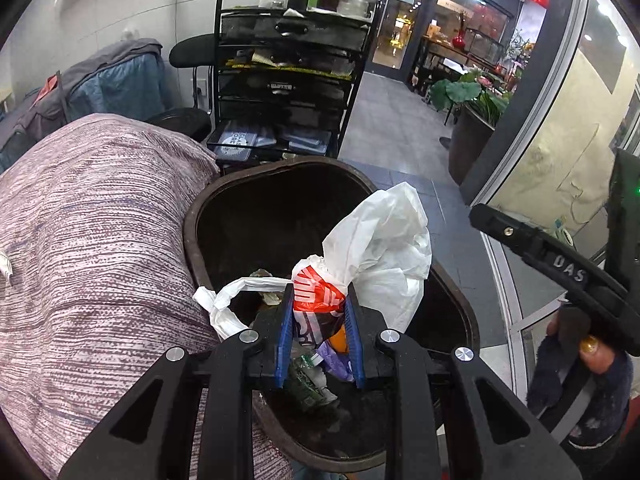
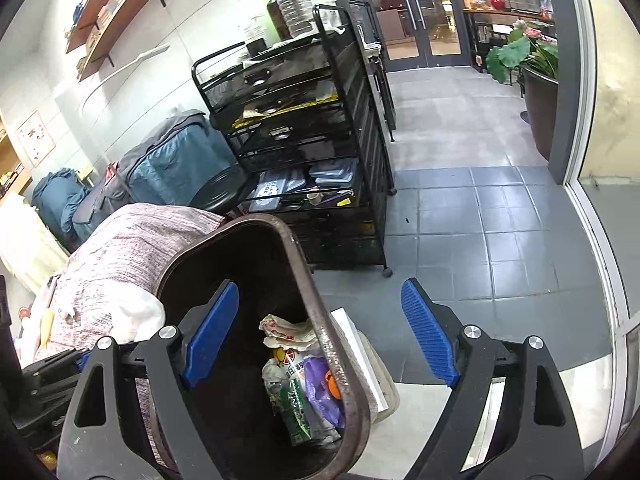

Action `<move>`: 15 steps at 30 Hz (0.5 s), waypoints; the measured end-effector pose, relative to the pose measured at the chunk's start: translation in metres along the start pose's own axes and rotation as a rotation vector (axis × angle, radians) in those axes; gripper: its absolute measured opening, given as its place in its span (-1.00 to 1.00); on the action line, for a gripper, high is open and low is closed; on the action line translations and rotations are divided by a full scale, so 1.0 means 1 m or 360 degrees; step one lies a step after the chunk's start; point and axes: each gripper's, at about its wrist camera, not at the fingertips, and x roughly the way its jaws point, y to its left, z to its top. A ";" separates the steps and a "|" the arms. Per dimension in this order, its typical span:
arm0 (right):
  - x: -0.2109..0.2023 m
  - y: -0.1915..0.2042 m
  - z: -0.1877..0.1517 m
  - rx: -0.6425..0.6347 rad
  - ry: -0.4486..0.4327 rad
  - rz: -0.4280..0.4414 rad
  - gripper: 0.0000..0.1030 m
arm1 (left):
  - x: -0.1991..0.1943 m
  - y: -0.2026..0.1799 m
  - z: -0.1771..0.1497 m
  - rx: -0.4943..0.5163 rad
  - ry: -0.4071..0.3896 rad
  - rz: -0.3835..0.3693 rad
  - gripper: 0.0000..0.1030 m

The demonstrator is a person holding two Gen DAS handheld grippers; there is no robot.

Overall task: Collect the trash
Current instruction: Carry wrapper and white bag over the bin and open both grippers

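Observation:
A dark brown trash bin [image 1: 200, 216] stands open beside a sofa arm; it also shows in the right wrist view [image 2: 316, 320]. Wrappers and a purple bag [image 2: 320, 392] lie in its bottom. My left gripper [image 1: 319, 332] is shut on a white plastic bag with red print [image 1: 376, 248] and holds it over the bin mouth. My right gripper [image 2: 320, 336] is open and empty, its blue pads [image 2: 212, 332] straddling the bin's right rim. The right gripper's body shows at the right of the left wrist view [image 1: 560, 268].
A pink woven sofa arm [image 1: 88, 248] presses against the bin's left side. A black mesh drawer cart [image 2: 304, 136] with bottles on top stands behind the bin. A white box [image 2: 360, 348] sits right of the bin. Grey tiled floor [image 2: 480, 232] lies to the right, a glass wall beyond.

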 end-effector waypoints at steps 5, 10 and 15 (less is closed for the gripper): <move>0.000 -0.004 0.001 0.0011 0.0001 -0.0008 0.61 | 0.012 0.002 0.004 -0.0022 0.0046 0.0003 -0.54; -0.001 -0.004 -0.001 0.0007 0.0005 -0.0011 0.63 | 0.019 0.005 0.003 -0.0046 0.0072 0.0022 -0.20; -0.002 -0.004 -0.001 0.0024 -0.0012 -0.0016 0.77 | 0.010 0.005 0.002 -0.0045 -0.0008 0.0023 0.60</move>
